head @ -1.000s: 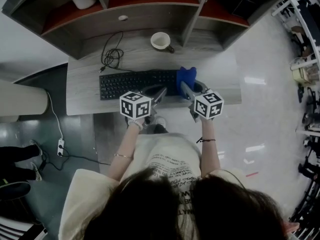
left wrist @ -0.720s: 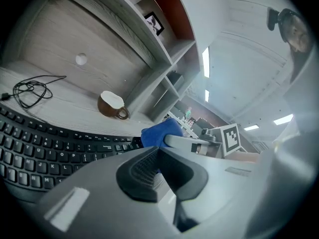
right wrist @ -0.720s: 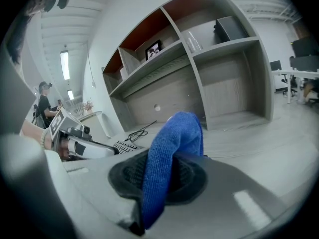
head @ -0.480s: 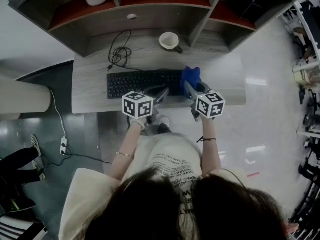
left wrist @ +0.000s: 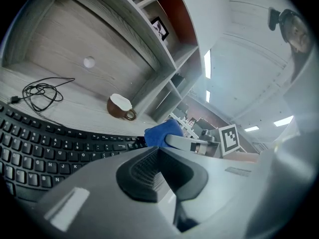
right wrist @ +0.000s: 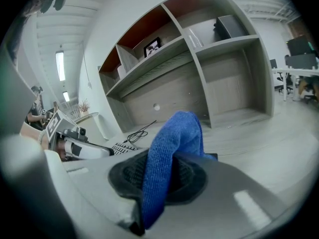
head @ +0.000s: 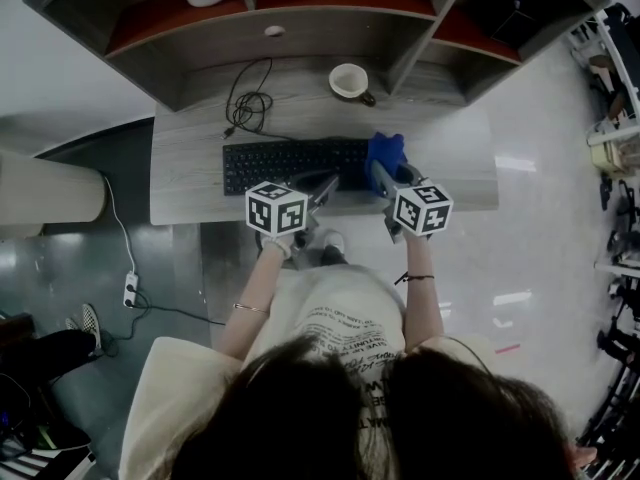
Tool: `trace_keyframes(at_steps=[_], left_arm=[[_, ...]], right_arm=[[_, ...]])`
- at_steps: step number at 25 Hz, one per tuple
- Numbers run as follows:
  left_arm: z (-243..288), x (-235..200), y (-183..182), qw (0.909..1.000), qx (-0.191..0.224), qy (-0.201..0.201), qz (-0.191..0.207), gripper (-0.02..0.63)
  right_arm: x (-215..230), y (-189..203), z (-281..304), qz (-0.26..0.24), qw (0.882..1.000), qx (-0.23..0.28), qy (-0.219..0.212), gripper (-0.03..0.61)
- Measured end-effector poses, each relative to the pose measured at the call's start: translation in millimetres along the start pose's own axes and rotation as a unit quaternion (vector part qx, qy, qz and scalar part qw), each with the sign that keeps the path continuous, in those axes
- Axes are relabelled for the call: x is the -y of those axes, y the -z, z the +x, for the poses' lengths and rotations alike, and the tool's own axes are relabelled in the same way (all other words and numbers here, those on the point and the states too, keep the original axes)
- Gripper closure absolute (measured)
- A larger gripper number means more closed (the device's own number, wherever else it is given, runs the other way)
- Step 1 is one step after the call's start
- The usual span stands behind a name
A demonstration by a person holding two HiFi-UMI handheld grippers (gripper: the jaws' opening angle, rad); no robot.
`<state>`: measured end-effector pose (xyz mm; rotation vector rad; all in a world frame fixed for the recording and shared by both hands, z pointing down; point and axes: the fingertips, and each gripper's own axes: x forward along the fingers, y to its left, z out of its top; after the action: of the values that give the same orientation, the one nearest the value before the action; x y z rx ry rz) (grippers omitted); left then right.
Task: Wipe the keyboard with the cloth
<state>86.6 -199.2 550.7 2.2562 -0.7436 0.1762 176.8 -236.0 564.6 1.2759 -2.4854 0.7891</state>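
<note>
A black keyboard point(head: 290, 165) lies across the grey desk point(head: 185, 183). My right gripper point(head: 383, 175) is shut on a blue cloth point(head: 385, 152), which rests at the keyboard's right end. In the right gripper view the cloth point(right wrist: 172, 143) stands up between the jaws and hangs down over the near pad. My left gripper point(head: 322, 188) hovers over the keyboard's front edge, just left of the cloth, shut with nothing between its pads. The left gripper view shows the keys point(left wrist: 45, 148) below and the cloth point(left wrist: 162, 132) ahead.
A brown cup point(head: 350, 81) stands behind the keyboard under the shelf unit point(head: 330, 23). The keyboard's coiled cable point(head: 250, 108) lies at the back left. A power strip point(head: 128, 290) and a person's shoes point(head: 85, 320) are on the floor to the left.
Both grippers and the cloth stay at the keyboard's right end. The head view has shifted slightly. The person's feet on the floor at left have moved down and out of the picture.
</note>
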Motion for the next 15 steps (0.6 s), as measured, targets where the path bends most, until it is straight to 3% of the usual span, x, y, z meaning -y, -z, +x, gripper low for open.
trace_keyframes(at_steps=[15], left_arm=[[-22, -11, 1, 0.9999, 0.006, -0.006, -0.006, 0.626]], right_arm=[[-21, 3, 12, -0.004, 1.000, -0.005, -0.002, 0.520]])
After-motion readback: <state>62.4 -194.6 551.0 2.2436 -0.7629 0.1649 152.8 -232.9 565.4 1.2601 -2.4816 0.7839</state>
